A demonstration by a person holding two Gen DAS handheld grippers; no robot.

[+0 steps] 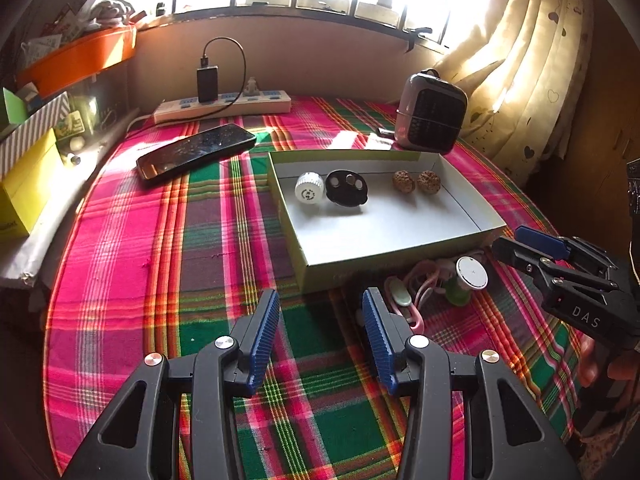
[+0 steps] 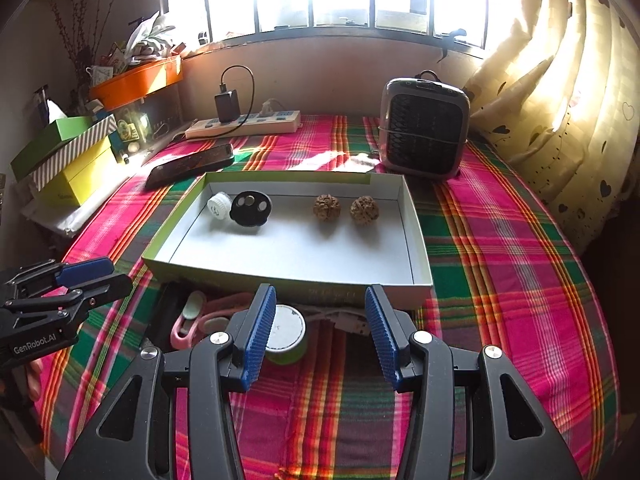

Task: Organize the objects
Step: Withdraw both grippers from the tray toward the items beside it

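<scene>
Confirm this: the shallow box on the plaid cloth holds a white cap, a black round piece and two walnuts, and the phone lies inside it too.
One thing is wrong: the phone lies outside the box, on the plaid cloth beyond its far left corner, as the right wrist view shows. The white cap, black round piece and two walnuts are in the box.

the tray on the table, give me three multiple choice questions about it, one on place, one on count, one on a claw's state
1. Where does the heater stand?
A. in the tray
B. behind the tray
C. on the phone

2. How many walnuts lie in the tray?
A. two
B. four
C. none

3. How is the right claw?
A. shut on a walnut
B. shut on the phone
C. open, holding nothing

Answers: 1 B, it sits on the cloth past the tray's far corner. 2 A, a pair lies side by side. 3 C, its blue pads stand apart with nothing pressed between them.
</scene>
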